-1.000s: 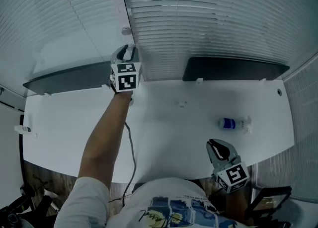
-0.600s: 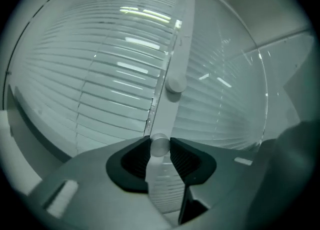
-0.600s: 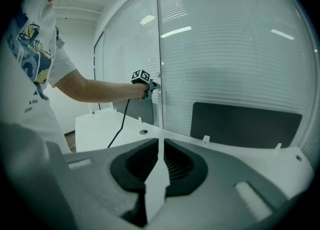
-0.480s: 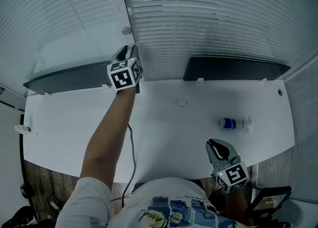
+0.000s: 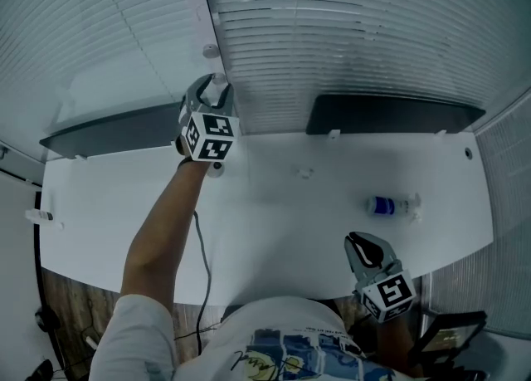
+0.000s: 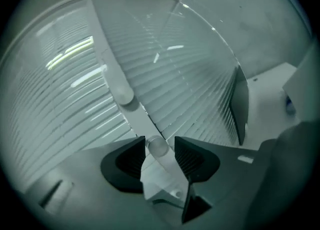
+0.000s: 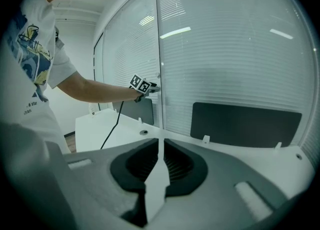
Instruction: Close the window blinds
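Note:
White slatted blinds cover the windows behind the desk; in the left gripper view they lie flat. My left gripper is raised to the post between two panes. A small round knob on that post sits between its pads; the jaws are opening and a thin gap shows on the knob's right side. A second knob sits higher on the post. My right gripper rests shut and empty at the desk's near edge. From its own view the left gripper is seen at the post.
A white desk runs under the windows, with two dark panels standing at its back edge. A small bottle lies at the right. A cable hangs from the left gripper over the desk's front.
My left gripper has twisted on the knob, its marker cube turning, and its arm has swung slightly left. The right gripper has not moved.

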The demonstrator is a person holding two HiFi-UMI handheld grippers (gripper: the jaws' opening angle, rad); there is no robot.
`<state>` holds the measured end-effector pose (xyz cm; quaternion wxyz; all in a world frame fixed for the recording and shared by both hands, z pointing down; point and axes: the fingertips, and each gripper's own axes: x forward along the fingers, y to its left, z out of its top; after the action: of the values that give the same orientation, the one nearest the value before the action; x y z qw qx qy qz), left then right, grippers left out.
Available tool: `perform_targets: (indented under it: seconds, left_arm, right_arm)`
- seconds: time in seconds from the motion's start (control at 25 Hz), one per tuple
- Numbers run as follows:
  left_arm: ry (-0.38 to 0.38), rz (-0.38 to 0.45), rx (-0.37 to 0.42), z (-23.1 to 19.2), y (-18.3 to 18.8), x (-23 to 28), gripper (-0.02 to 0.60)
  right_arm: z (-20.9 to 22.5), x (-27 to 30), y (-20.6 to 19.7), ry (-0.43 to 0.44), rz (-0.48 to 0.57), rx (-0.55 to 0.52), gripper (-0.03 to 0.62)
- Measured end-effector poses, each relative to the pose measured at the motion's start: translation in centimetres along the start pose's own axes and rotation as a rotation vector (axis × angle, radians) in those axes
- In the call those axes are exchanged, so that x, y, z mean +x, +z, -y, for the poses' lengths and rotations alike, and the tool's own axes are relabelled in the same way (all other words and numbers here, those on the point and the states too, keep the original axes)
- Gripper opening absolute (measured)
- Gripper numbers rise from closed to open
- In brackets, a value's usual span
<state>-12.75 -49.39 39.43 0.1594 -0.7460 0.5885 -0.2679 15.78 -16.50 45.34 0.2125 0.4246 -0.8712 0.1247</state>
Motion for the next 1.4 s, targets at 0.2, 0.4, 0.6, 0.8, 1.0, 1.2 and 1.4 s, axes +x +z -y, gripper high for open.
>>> perform_targets:
  seconds: [0.2, 0.4, 0.6, 0.8, 1.0, 1.2, 1.4]
  left_arm:
    - [0.001, -0.022, 0.36, 0.6, -0.1, 0.3, 0.186]
    - [0.007, -0.058, 0.677, 0.9, -0.6, 1.2, 0.174]
    - [-0.002, -0.06, 0.807, 1.3, -0.8, 1.4, 0.135]
    - [0.005, -0.045, 0.649, 0.9, -0.8, 1.3, 0.13]
    - [0.025, -0.037, 0.322, 0.3, -0.5, 1.2, 0.129]
    - [0.04, -0.03, -0.138, -0.6, -0.5, 0.9, 0.129]
    - [0.036, -0.019, -0.612, -1.5, -0.7, 0.6, 0.127]
  right_arm:
    - [0.0, 0.0, -0.2, 0.001, -0.007, 0.001, 0.023]
    - [-0.1, 0.0, 0.0, 0.004, -0.002, 0.003, 0.023]
    - [0.0, 0.0, -0.2, 0.0, -0.011, 0.005, 0.023]
    - [0.0, 0.1, 0.0, 0.001, -0.008, 0.004, 0.023]
    - [0.2, 0.1, 0.0, -0.003, -0.009, 0.003, 0.023]
    - [0.3, 0.0, 0.0, -0.006, -0.008, 0.004, 0.023]
    - [0.2, 0.1, -0.1, -0.005, -0.01, 0.006, 0.023]
